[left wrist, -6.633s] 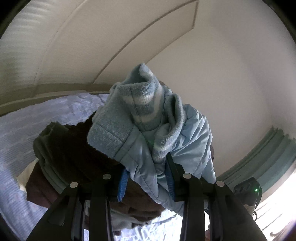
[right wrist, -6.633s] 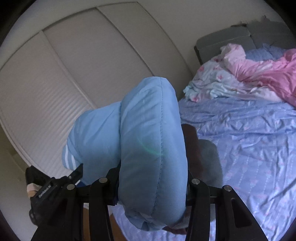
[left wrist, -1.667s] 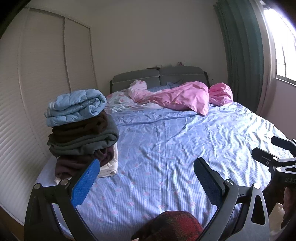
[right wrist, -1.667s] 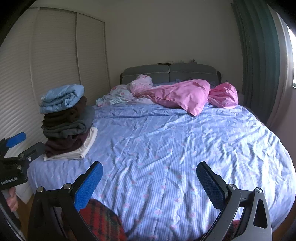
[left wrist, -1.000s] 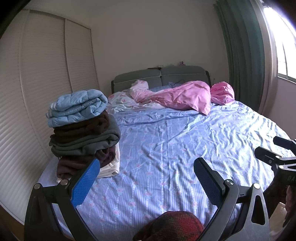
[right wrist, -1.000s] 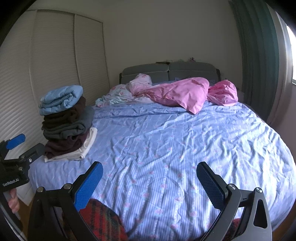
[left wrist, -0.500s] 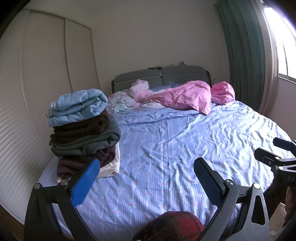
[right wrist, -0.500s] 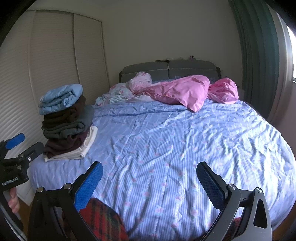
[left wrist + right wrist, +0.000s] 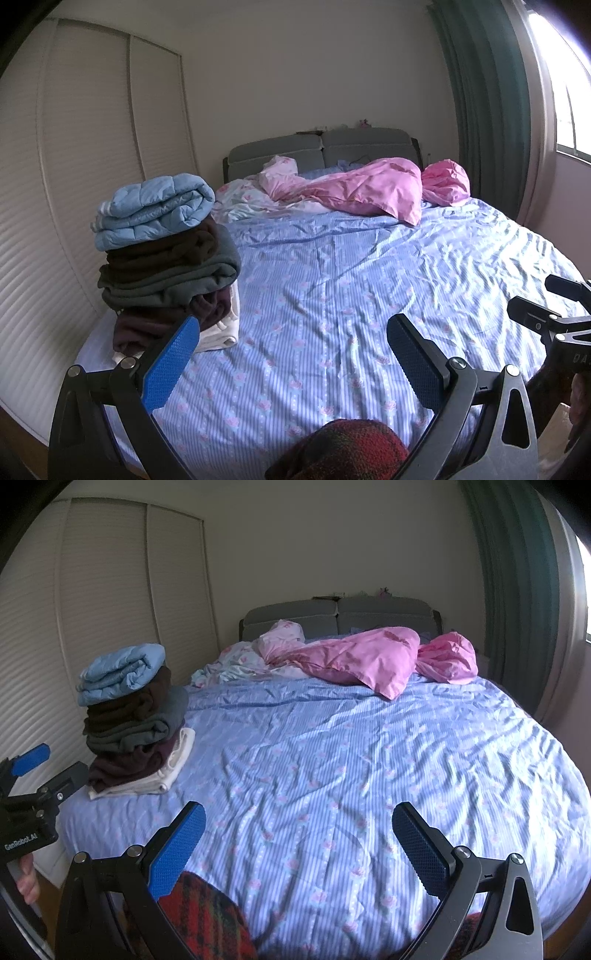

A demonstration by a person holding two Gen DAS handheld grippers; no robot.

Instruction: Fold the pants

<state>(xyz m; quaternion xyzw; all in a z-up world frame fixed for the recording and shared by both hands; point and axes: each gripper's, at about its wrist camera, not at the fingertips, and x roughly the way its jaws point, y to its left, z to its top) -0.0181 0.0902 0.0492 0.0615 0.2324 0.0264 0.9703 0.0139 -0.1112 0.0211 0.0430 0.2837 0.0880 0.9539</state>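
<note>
Readable text: "GenRobot.AI" in white on the black body of the left claw (image 9: pixel 29 771), seen at the left edge of the right wrist view. On the right claw (image 9: pixel 554 299), at the right edge of the left wrist view, only "DA" shows, the rest cut off by the frame.

Left claw (image 9: pixel 291 354): spread wide, blue pads (image 9: pixel 168 363) apart, nothing between them. Right claw (image 9: pixel 297 840): also spread wide and empty, blue pads (image 9: pixel 177 843) facing each other over the bed (image 9: pixel 351 760).

Light blue quilted pants (image 9: pixel 155 210), folded, sit on top of a stack of folded clothes (image 9: pixel 166 284) at the near left corner of the bed, beside the louvred closet doors (image 9: pixel 74 184). Below them: dark brown, grey-green, dark maroon, white at the bottom. What kind of garments the lower ones are cannot be told.

Red plaid fabric (image 9: pixel 351 450) at the bottom edge of the left view, cut off; the same plaid (image 9: pixel 207 919) under the right claw, also cut off. What it belongs to is unclear.

Fingers (image 9: pixel 27 882) of the left hand show partly at the lower left rim. Pink duvet (image 9: pixel 369 657) bunched at the grey headboard (image 9: pixel 340 618). Small objects on top of the headboard, too small to identify. Green curtain (image 9: pixel 484 103) beside an overexposed window.
</note>
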